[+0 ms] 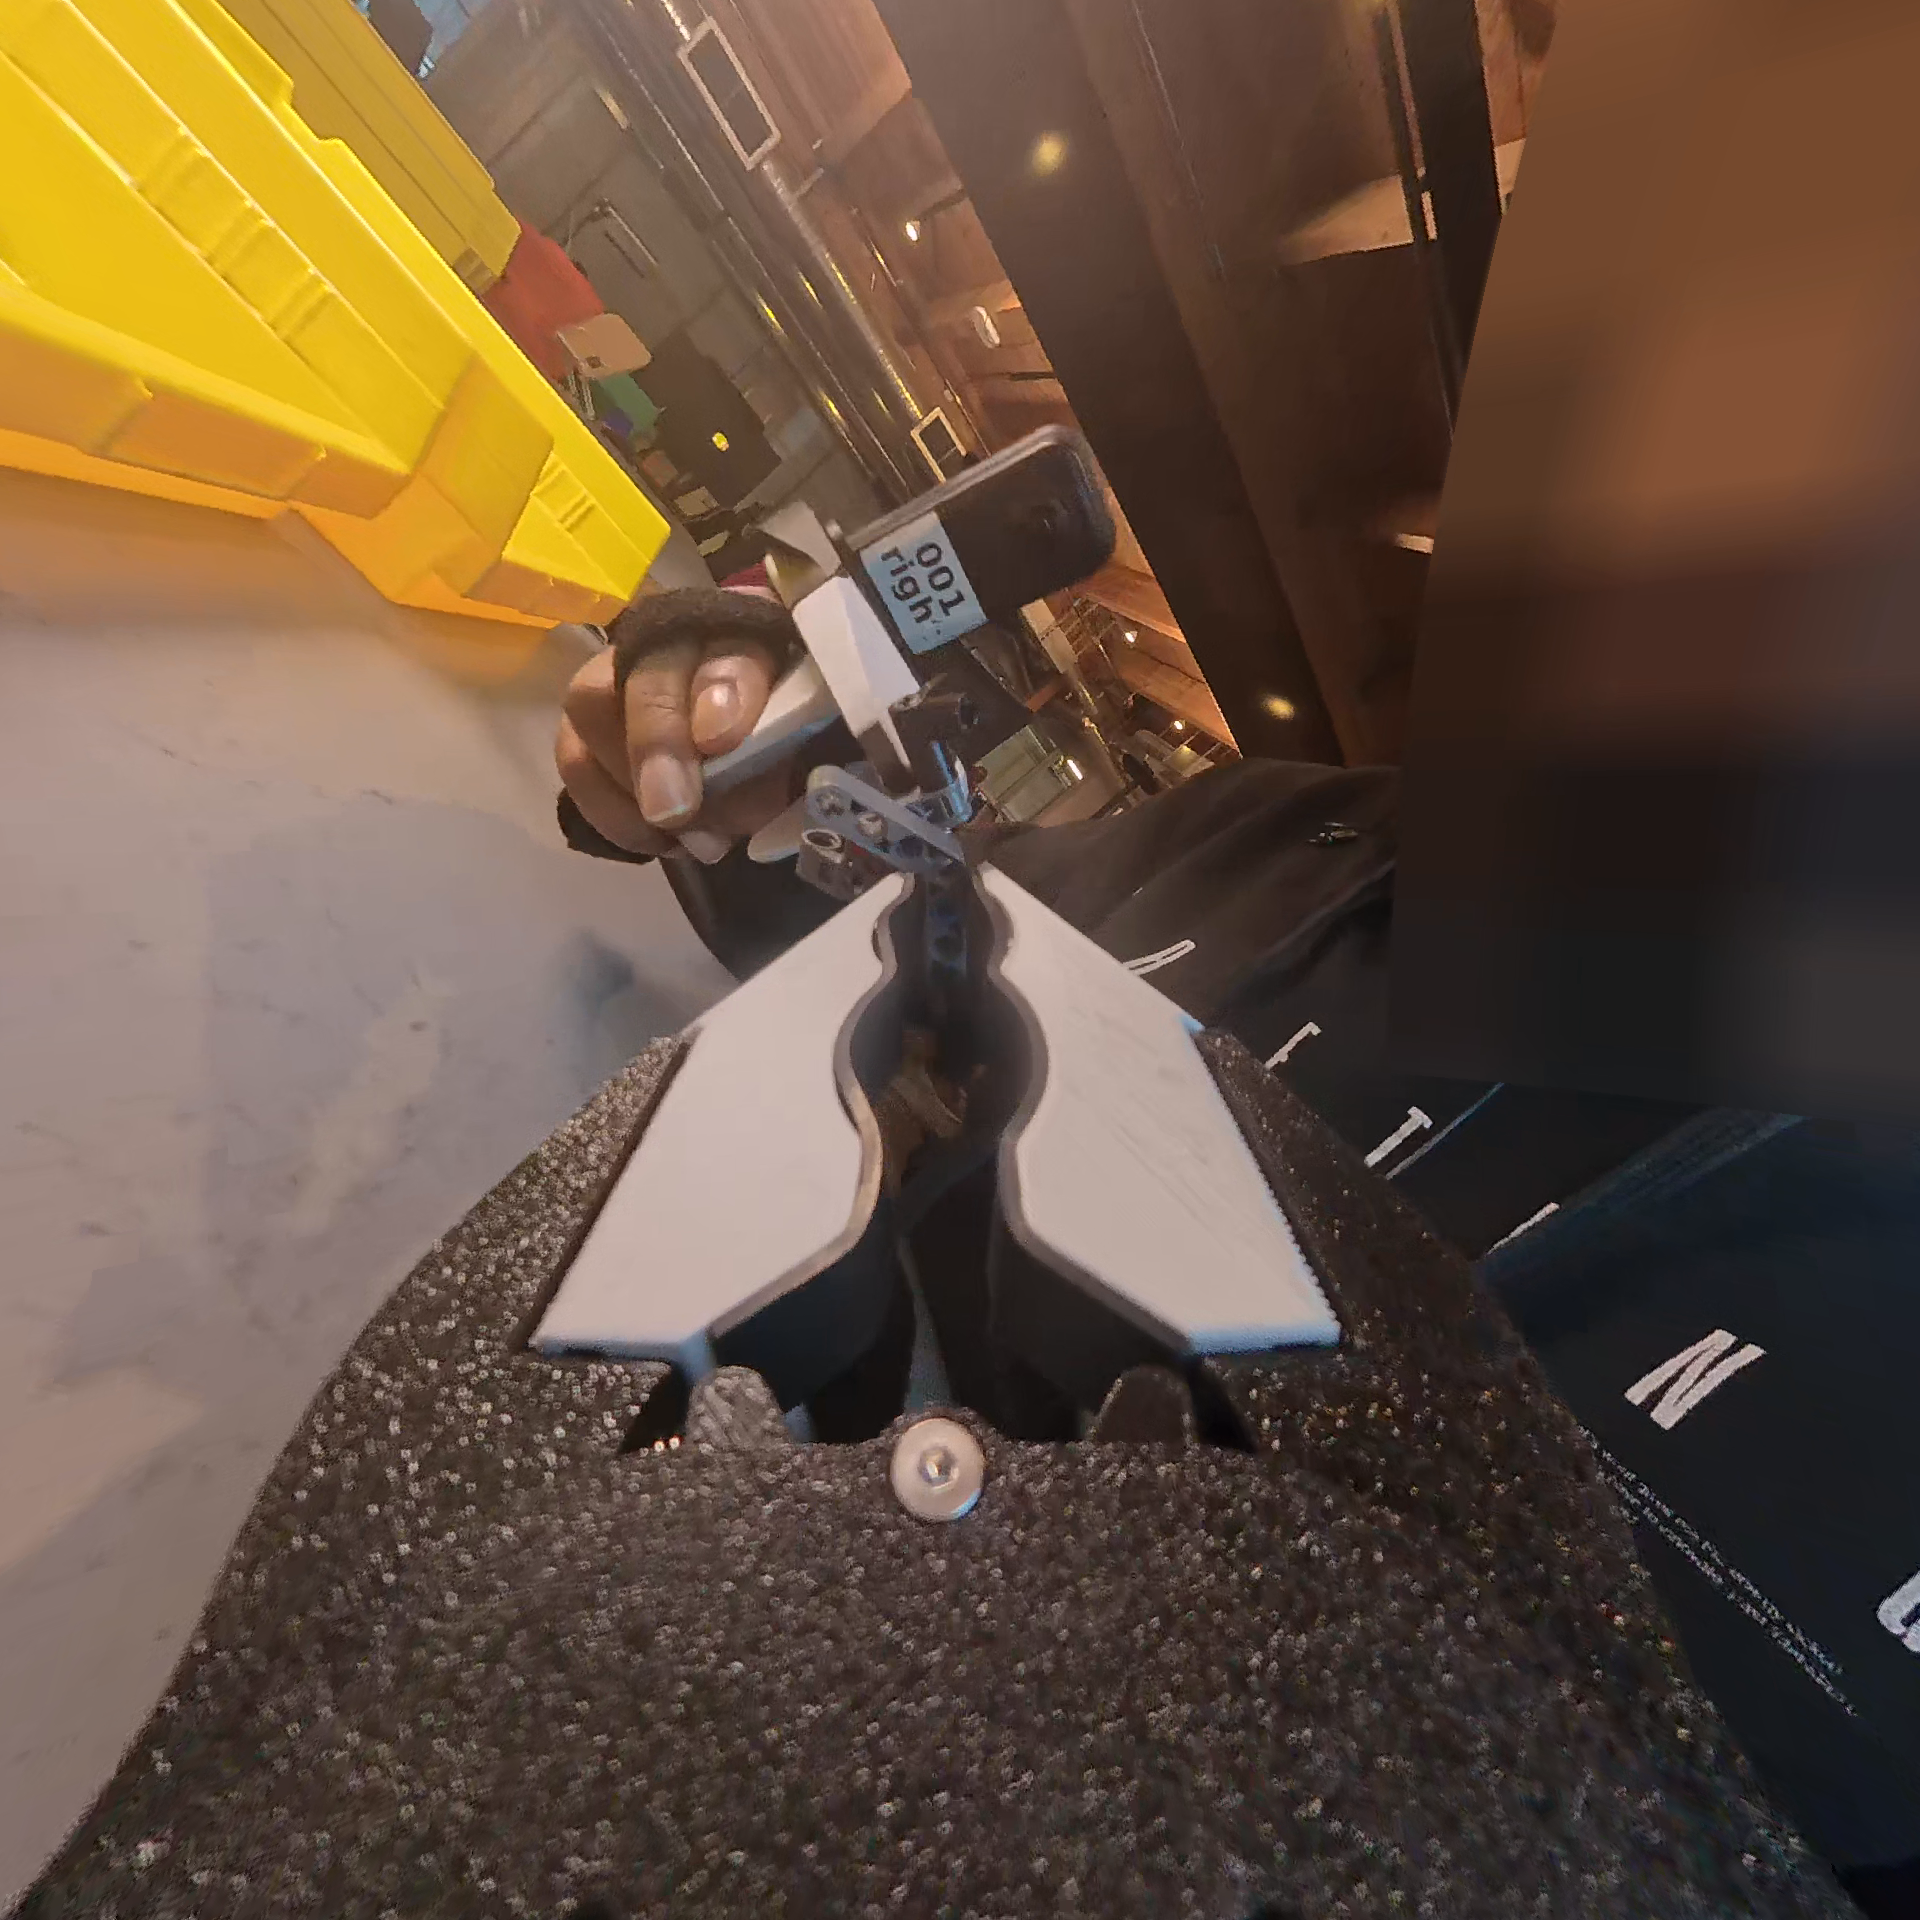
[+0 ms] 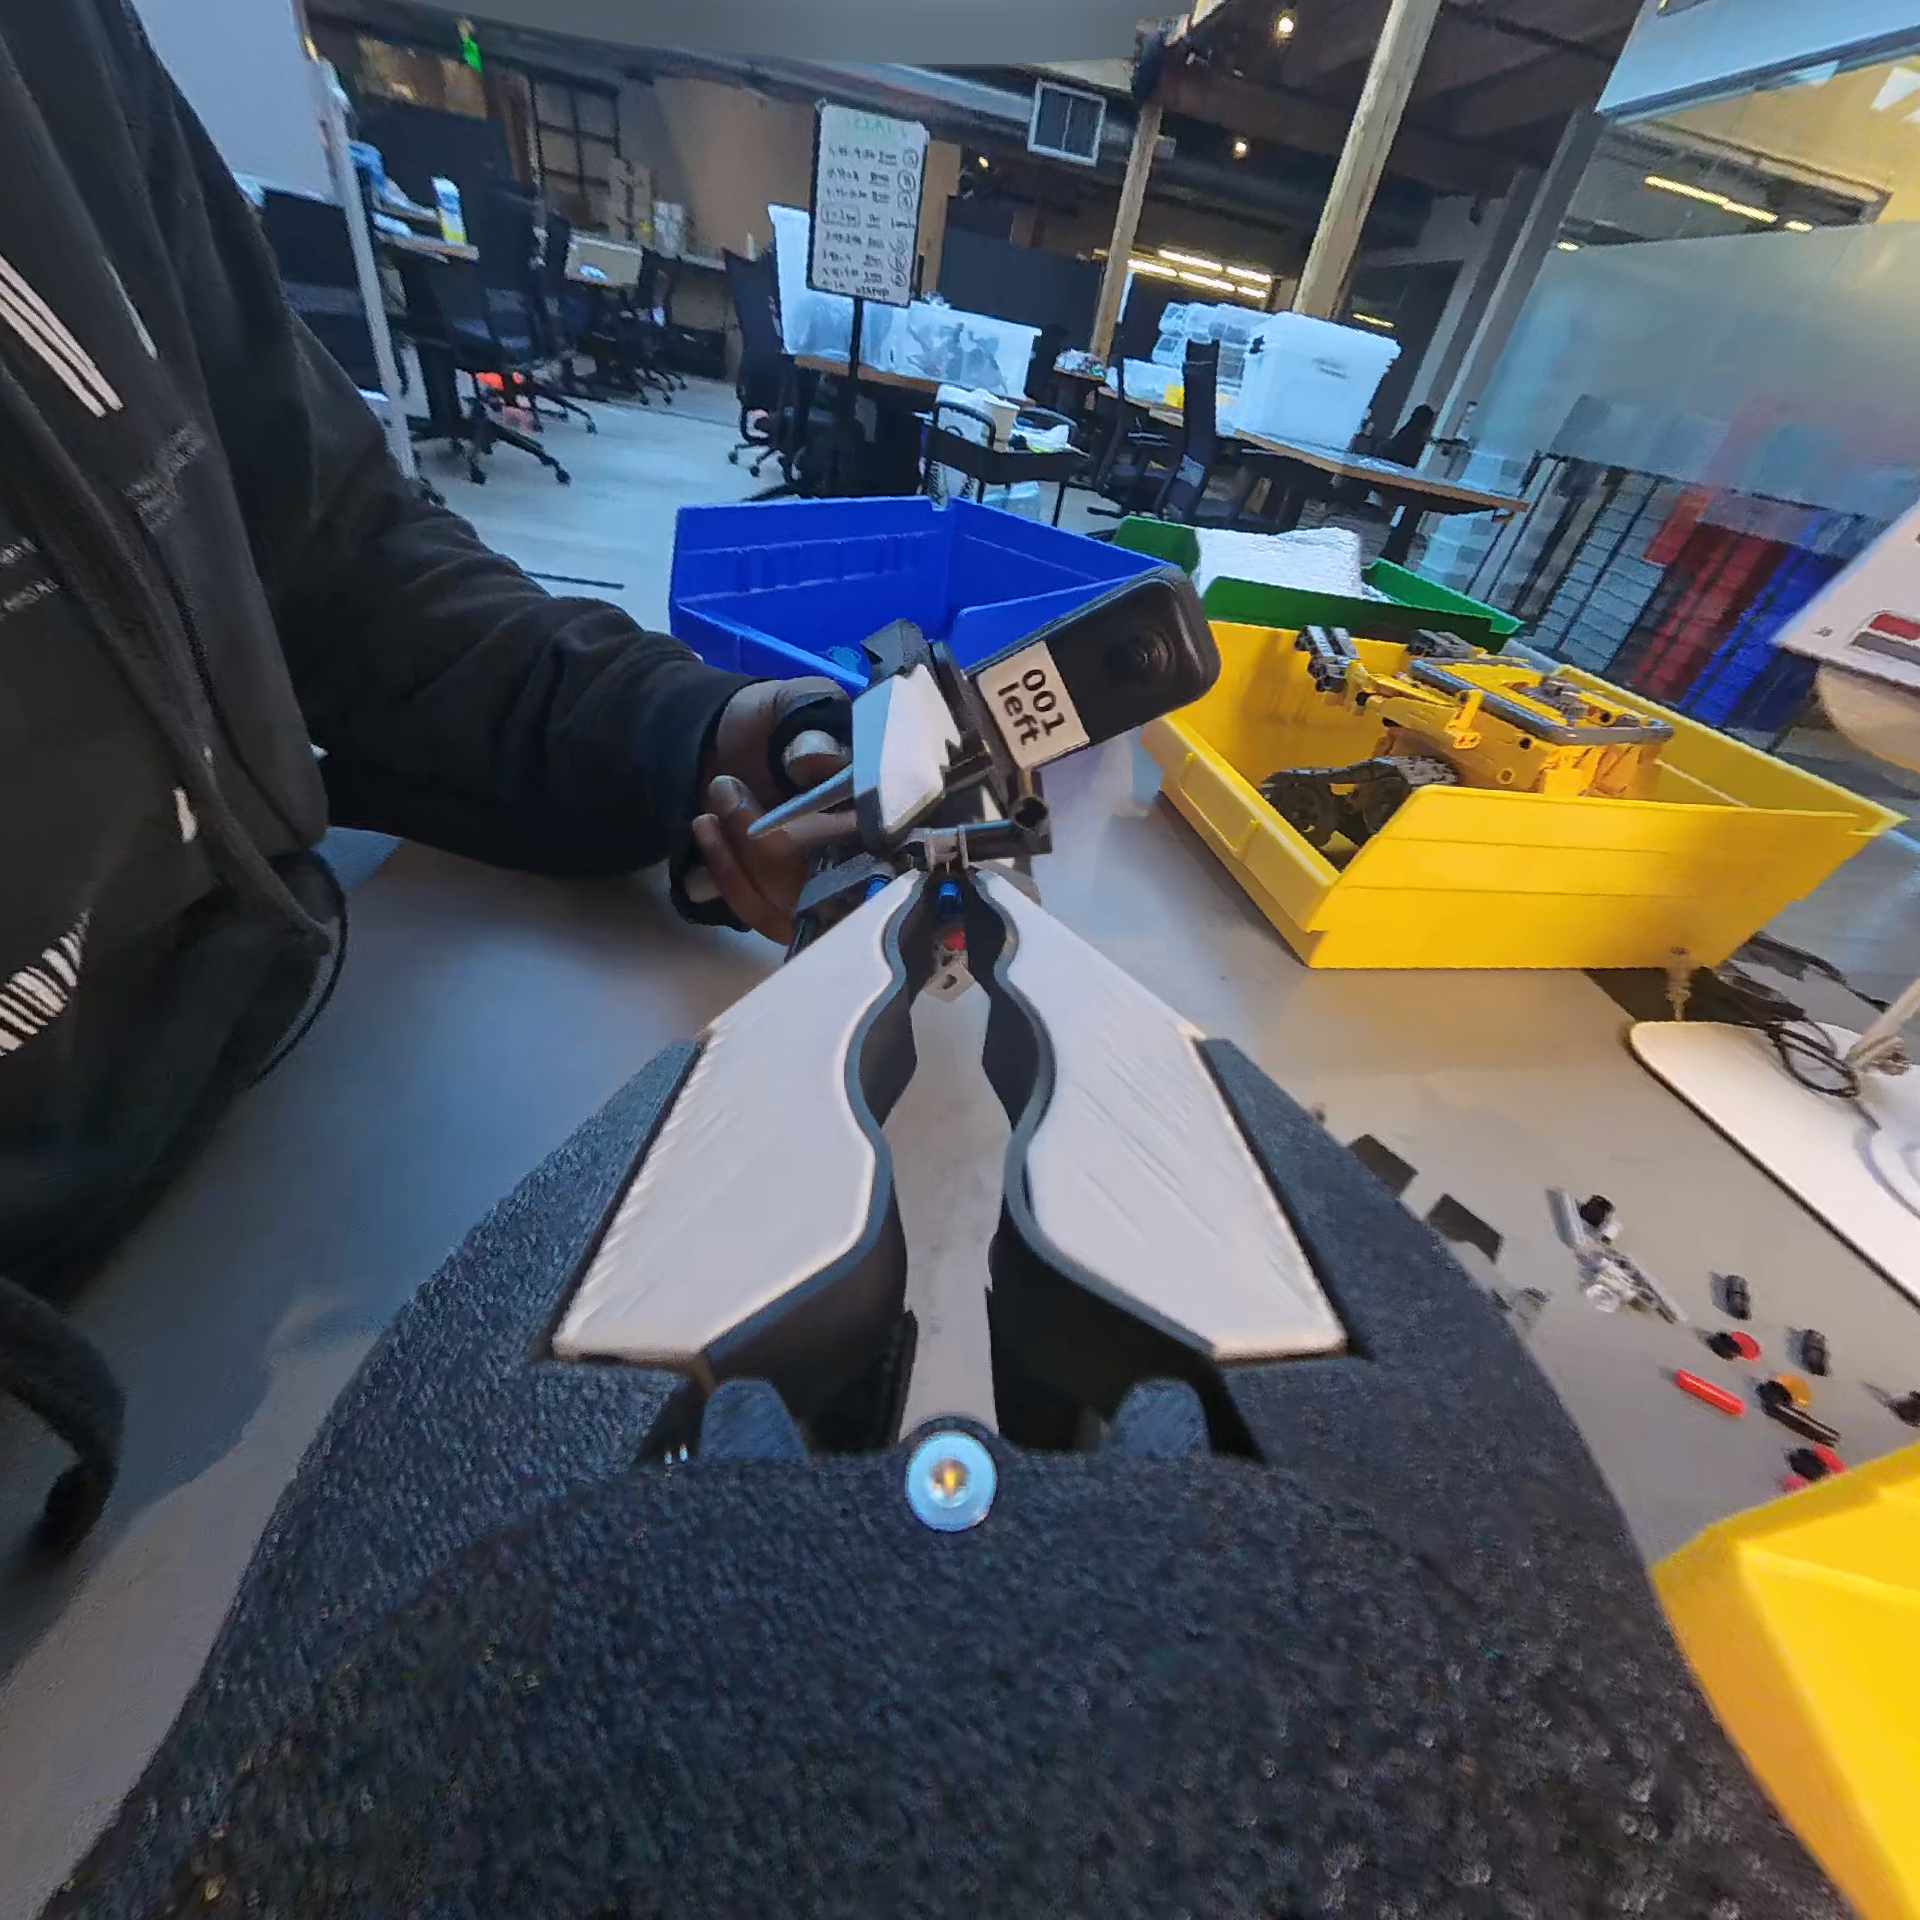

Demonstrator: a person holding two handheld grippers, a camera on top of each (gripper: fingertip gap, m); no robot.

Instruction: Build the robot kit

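In the left wrist view my left gripper [image 1: 948,883] is shut on a dark perforated beam [image 1: 940,935] of a small building-brick assembly. A grey perforated beam [image 1: 883,821] sticks out of it just past the fingertips. The right gripper faces it tip to tip, with its camera housing [image 1: 1008,530] and a person's hand [image 1: 644,738] behind. In the right wrist view my right gripper [image 2: 945,883] is shut on the same small assembly, where a blue pin [image 2: 948,896] and a red piece [image 2: 951,940] show between the fingers. The left gripper's camera housing [image 2: 1122,665] is opposite.
A yellow bin [image 2: 1558,894] holds a yellow brick-built tracked vehicle [image 2: 1475,727]. A blue bin [image 2: 831,582] and a green bin [image 2: 1299,603] stand behind. Loose small parts [image 2: 1714,1340] lie on the grey table [image 2: 520,1039]. Another yellow bin [image 2: 1829,1662] is near right. Stacked yellow bins [image 1: 260,312] are left. Both grippers' tips are close together, under 4 cm apart.
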